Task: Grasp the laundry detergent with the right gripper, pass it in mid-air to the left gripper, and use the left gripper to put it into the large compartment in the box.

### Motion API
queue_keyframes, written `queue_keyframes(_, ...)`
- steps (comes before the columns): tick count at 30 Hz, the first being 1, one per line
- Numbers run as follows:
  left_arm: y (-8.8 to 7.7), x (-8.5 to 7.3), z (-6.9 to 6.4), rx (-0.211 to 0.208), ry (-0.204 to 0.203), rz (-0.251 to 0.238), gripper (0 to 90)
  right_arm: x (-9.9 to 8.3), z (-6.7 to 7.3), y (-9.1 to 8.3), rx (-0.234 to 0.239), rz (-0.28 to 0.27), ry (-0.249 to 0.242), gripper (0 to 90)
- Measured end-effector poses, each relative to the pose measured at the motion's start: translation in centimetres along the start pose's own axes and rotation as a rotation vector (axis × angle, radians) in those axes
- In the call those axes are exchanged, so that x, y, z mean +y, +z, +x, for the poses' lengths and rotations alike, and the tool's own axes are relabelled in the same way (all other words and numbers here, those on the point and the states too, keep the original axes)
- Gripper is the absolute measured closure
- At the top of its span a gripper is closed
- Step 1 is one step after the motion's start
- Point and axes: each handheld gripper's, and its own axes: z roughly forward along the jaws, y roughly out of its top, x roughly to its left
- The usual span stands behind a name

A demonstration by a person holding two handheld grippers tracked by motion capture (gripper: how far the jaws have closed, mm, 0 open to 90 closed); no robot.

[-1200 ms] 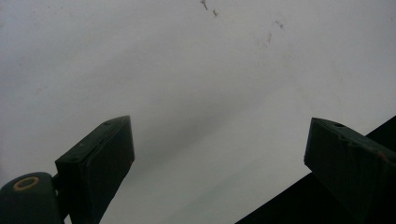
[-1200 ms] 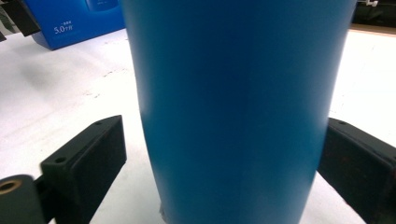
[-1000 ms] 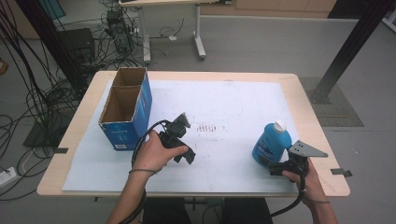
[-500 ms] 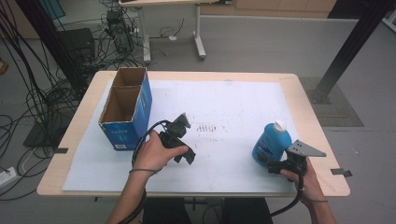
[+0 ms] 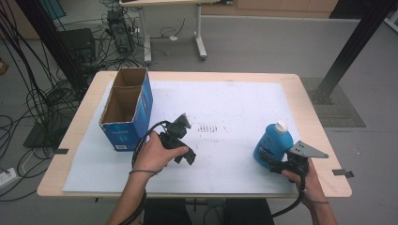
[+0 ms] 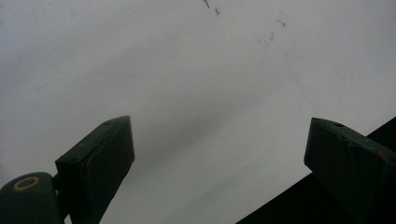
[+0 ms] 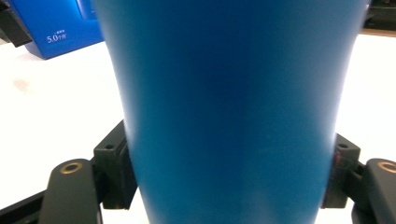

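Right gripper view: the blue bottle (image 7: 229, 107) stands between my jaws, both pads now against its smooth flanks. Since a second ago the right gripper (image 5: 274, 165) has been closing, from standing wide around the base to clamped on it; I judge the bottle is now secured and ready to lift. In the high view the bottle (image 5: 272, 144) stands upright near the table's right front edge, glossy plastic, rounded body, white cap. My left gripper (image 5: 180, 149) hangs spread and empty over the white sheet (image 5: 244, 98), which is matte with faint dark scuffs. The cardboard box (image 5: 126, 110), blue outside, raw brown inside, two open compartments, sits well apart at the left.
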Motion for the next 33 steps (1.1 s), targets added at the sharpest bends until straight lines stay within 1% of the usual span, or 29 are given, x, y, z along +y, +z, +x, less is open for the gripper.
queue_keyframes(4, 0.04, -0.01, -0.03, 0.002, -0.004, 0.001, 8.9, 0.01, 0.0, 0.01, 0.003, -0.002, -0.001, 30.8)
queue_keyframes(10, 0.11, -0.05, -0.05, 0.001, 0.001, 0.005, 8.9, 0.02, 0.06, 0.01, 0.011, -0.012, -0.003, 36.2)
queue_keyframes(13, 0.14, -0.05, -0.05, 0.002, 0.0, 0.005, 8.9, 0.02, 0.07, -0.01, 0.006, -0.016, -0.008, 39.0)
queue_keyframes(21, 0.1, -0.03, -0.05, 0.001, 0.0, 0.005, 8.9, -0.05, 0.07, -0.04, -0.001, -0.022, -0.028, 40.1)
queue_keyframes(33, 0.2, 0.02, -0.1, 0.0, 0.001, 0.007, 8.9, -0.21, 0.06, -0.05, -0.001, -0.037, -0.04, 40.5)
